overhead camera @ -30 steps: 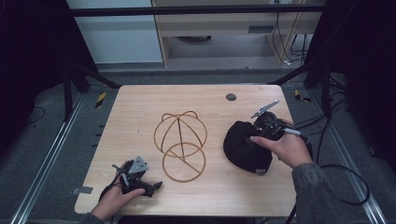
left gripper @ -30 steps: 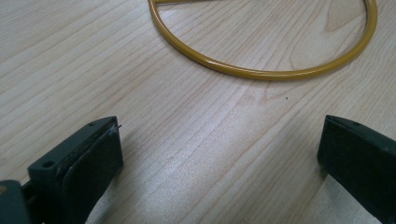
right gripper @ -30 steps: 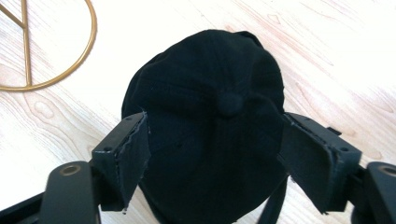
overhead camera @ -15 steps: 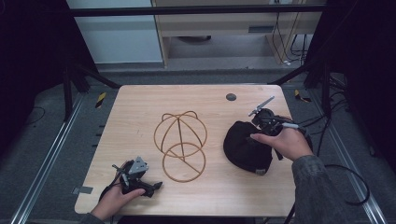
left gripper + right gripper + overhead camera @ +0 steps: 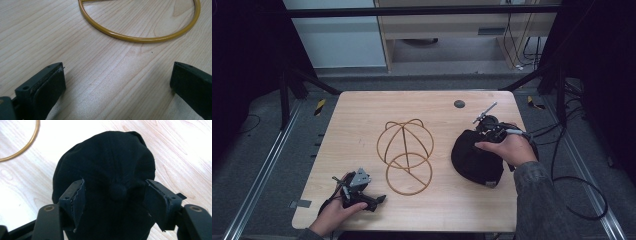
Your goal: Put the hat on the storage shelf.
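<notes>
A black cap (image 5: 474, 157) lies on the right half of the wooden table (image 5: 362, 125). My right gripper (image 5: 484, 135) hovers over its far side, jaws open and straddling the top button of the cap (image 5: 117, 191); in its own view the right gripper (image 5: 115, 195) has nothing pinched. A yellow wire hat stand (image 5: 404, 150) rests at the table's middle, its base ring (image 5: 140, 37) ahead of my left gripper (image 5: 117, 82). The left gripper (image 5: 372, 200) lies low on the table near the front left edge, open and empty.
A small dark round disc (image 5: 459, 104) sits near the table's far edge. Cables trail off the right side to the floor. Metal rails run along both sides of the table, and a cabinet stands beyond it.
My right gripper has shifted slightly left and down over the cap's crown. The left gripper and the wire stand have stayed put.
</notes>
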